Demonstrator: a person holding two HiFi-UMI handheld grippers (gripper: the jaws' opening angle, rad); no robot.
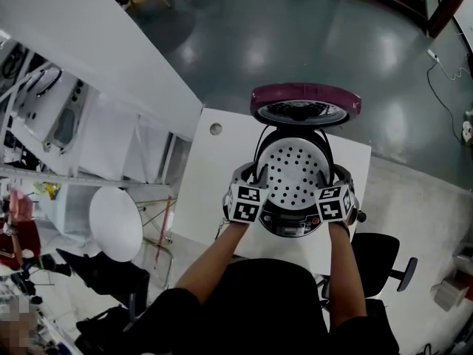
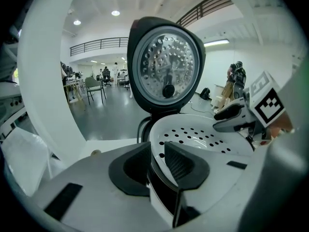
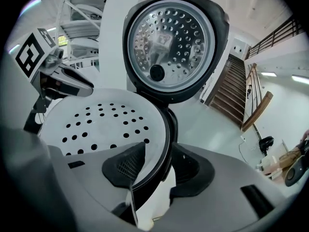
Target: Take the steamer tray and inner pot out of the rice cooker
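Steamer tray (image 1: 295, 172): left gripper (image 2: 157, 148) pinches rim, right gripper (image 3: 158, 152) straddles.

Rice cooker (image 1: 297, 225) interior hidden beneath steamer tray (image 1: 295, 170); distant people (image 2: 105, 74) too small to make out

The right gripper (image 3: 157, 164) straddles the near right edge of the rice cooker (image 3: 170, 129). Its jaws stand apart: one ribbed black pad lies inside the steamer tray (image 3: 96, 124), against the tray's wall, and the other hangs outside the cooker's dark rim. The white tray, dotted with round holes, sits in the cooker's mouth. Behind it the lid (image 3: 215, 47) stands open and upright, its perforated metal plate (image 3: 166, 42) facing the camera. At the tray's far left edge the left gripper (image 3: 77, 84) reaches in, its marker cube (image 3: 30, 53) above it. A staircase (image 3: 231, 93) rises at right beyond the grey floor (image 3: 212, 127).
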